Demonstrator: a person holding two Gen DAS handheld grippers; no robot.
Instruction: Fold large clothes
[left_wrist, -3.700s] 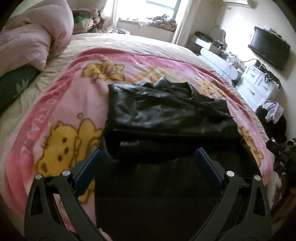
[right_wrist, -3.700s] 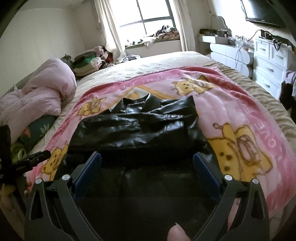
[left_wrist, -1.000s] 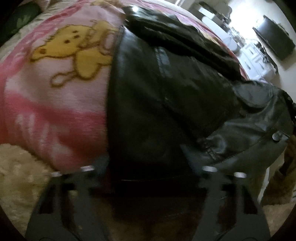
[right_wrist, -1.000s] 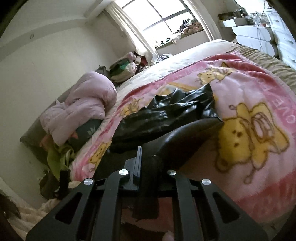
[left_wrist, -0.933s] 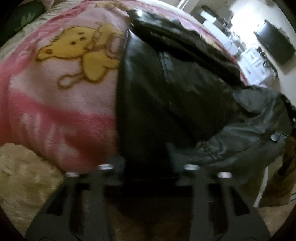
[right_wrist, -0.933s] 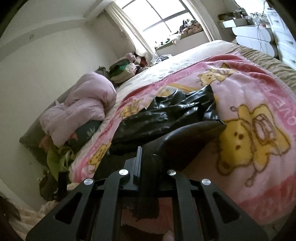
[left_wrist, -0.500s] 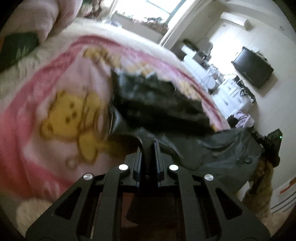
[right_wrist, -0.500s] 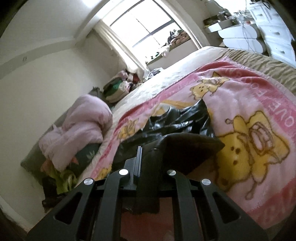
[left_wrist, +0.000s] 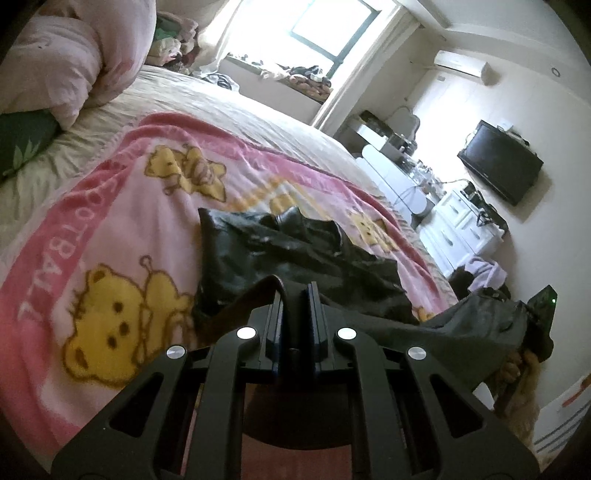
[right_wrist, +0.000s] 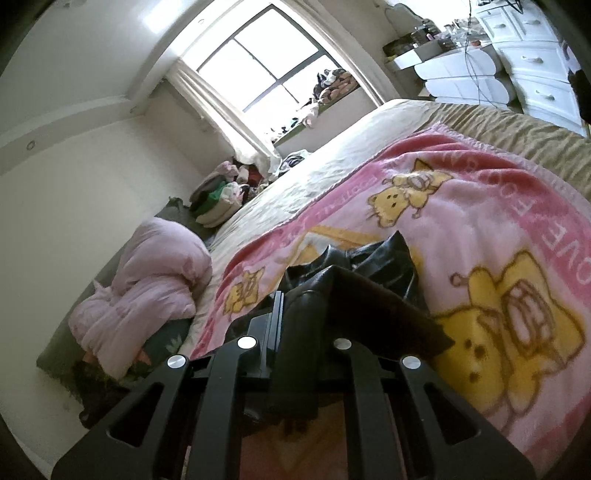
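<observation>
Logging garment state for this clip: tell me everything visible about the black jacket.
The black jacket looks like glossy, creased leather. Its far part lies bunched on the pink bear-print blanket; its near edge is raised off it, pinched in the shut left gripper and the shut right gripper, one at each end. The lifted stretch between them looks matte grey. Collar and sleeves cannot be told apart.

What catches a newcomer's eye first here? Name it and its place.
The black leather jacket lies mid-bed on the pink bear-print blanket, its near hem raised by both grippers. The left gripper and right gripper each have their jaws shut on it. A bright window glares behind.
</observation>
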